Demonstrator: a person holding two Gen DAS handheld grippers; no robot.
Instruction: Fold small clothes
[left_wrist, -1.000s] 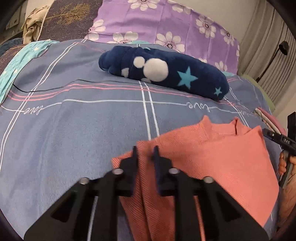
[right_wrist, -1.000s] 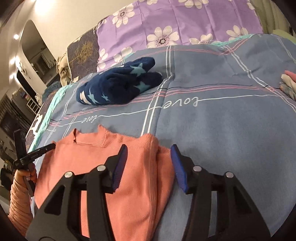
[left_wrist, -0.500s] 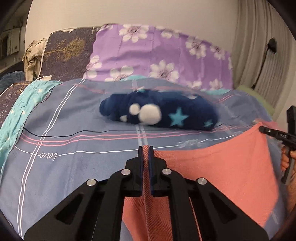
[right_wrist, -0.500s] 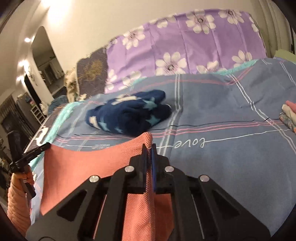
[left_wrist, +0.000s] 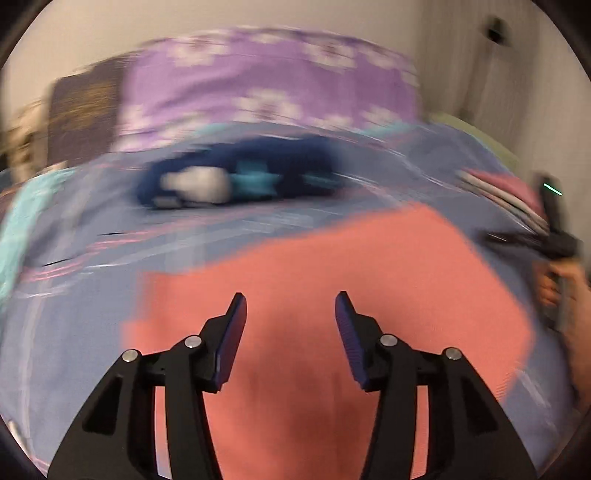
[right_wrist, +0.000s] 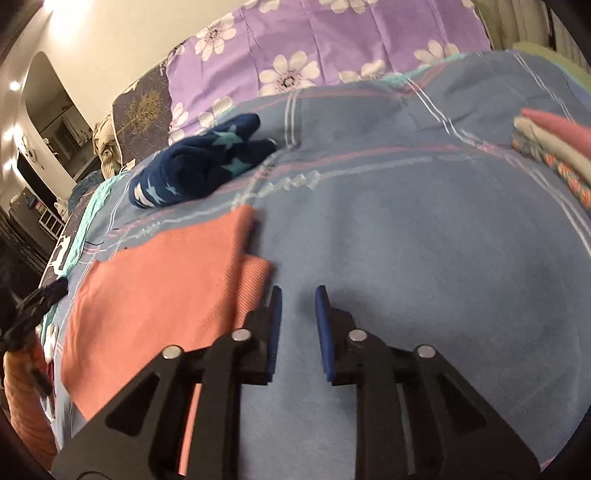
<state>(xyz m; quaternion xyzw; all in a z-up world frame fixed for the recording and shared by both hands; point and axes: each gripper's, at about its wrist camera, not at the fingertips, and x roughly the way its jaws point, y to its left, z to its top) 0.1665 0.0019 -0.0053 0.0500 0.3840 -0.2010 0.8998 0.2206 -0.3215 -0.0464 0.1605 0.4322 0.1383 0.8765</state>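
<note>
Here, blurred navy bundle (left_wrist: 236, 181), stack (right_wrist: 554, 147) cropped

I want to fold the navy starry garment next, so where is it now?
The navy starry garment lies bunched on the blue bedspread, upper left in the right wrist view, beyond the coral top, before the purple floral pillow.

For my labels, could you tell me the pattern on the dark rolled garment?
Navy with light-blue stars, clearest in the right wrist view.

A cream wall (right_wrist: 122, 33) rises behind a bed (right_wrist: 424, 240) with a purple flowered cover (right_wrist: 332, 40).
</note>
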